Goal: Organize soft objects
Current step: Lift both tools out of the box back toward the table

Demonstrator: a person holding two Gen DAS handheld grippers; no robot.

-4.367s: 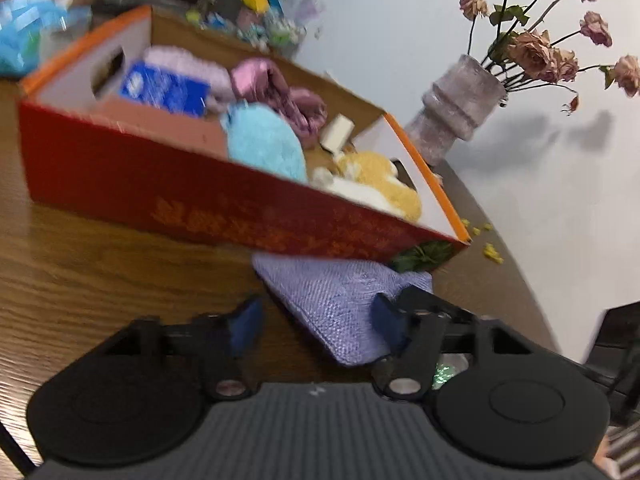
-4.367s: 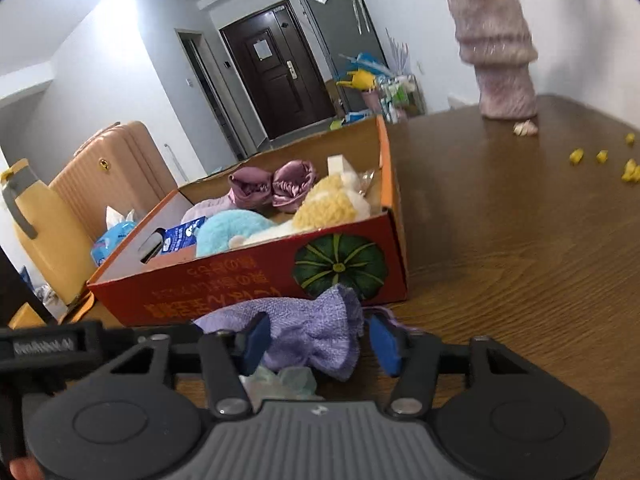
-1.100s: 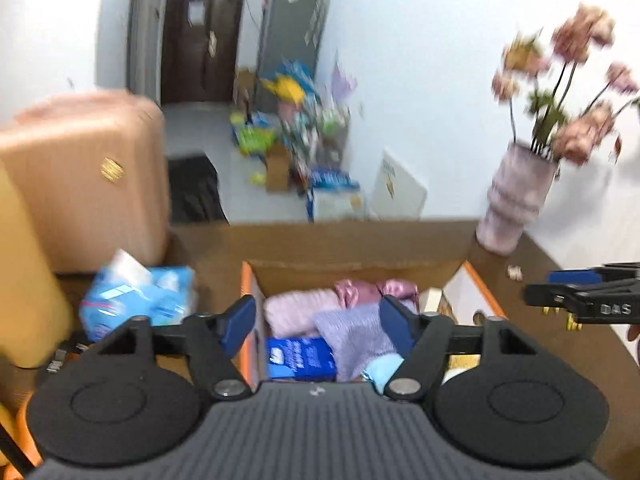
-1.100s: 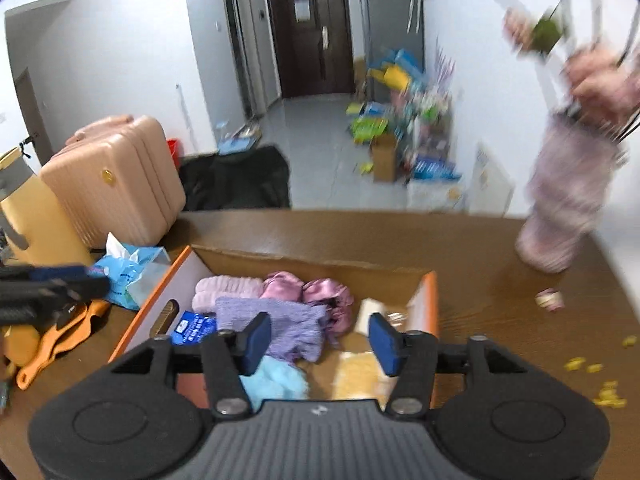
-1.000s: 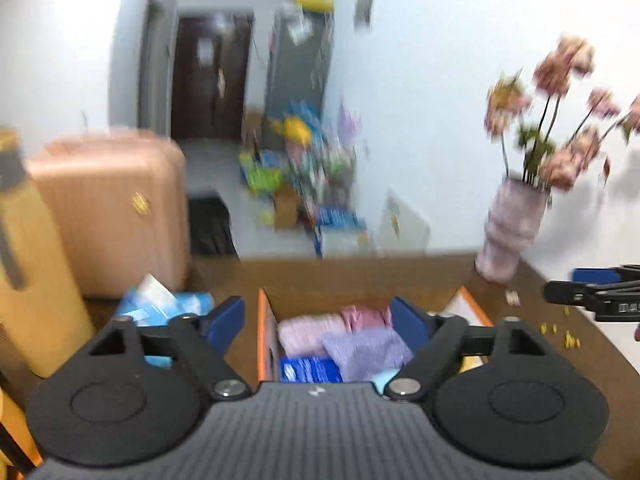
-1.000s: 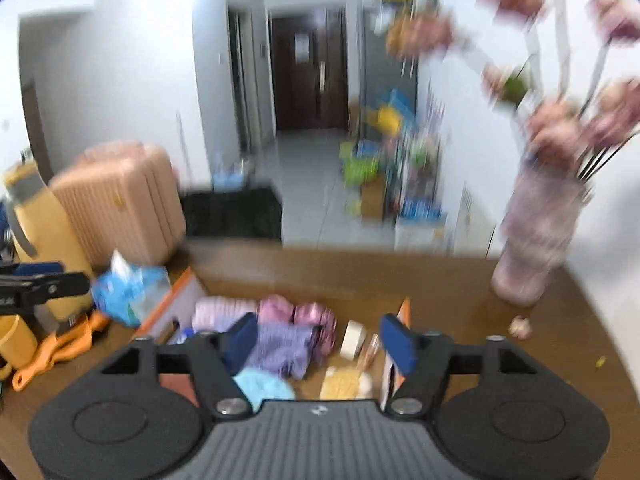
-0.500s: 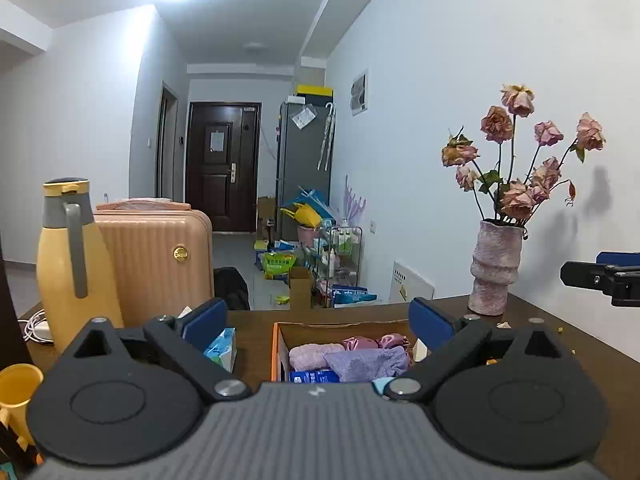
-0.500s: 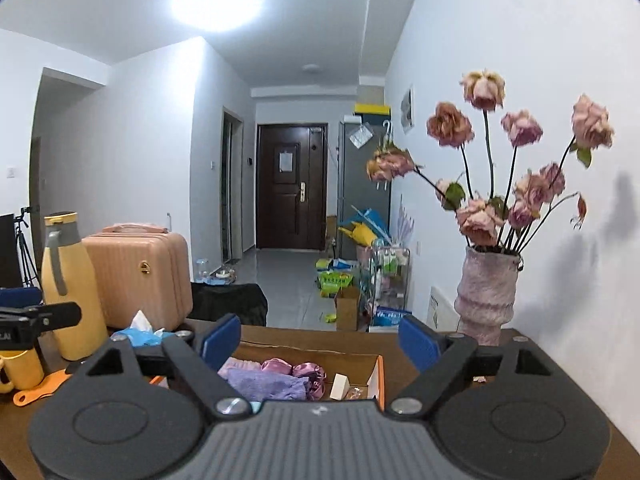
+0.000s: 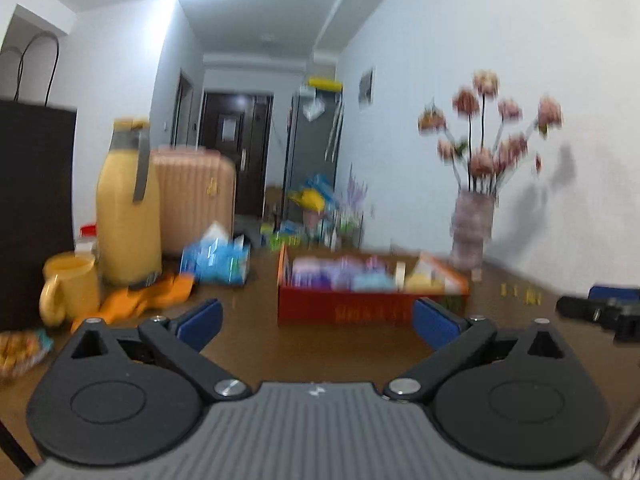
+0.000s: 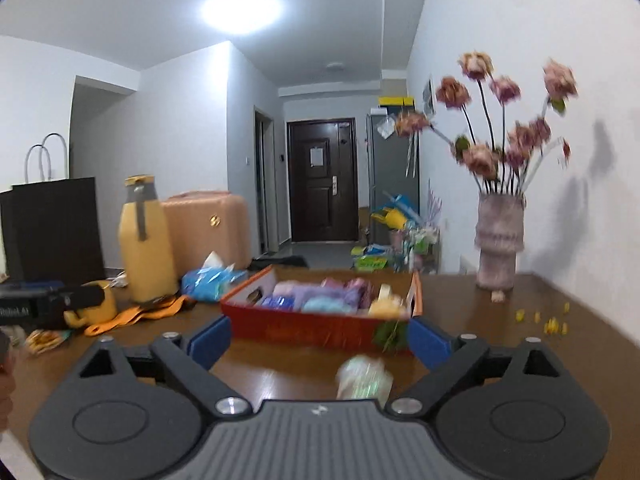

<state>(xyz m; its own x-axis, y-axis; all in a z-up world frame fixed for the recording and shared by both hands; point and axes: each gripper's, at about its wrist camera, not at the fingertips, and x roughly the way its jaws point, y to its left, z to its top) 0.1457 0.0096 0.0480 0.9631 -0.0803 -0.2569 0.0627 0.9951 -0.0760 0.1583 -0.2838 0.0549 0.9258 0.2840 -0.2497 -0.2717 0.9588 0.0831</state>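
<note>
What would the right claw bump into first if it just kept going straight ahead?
Probably the small crinkly pale-green bundle lying on the table between the open right claw's fingers; behind it stands the red cardboard box of soft things. The picture is blurred, so depth is uncertain.

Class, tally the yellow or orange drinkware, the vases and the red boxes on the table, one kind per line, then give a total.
Yellow flask: 1
Yellow mug: 1
Vase: 1
Red box: 1
Total: 4
</note>
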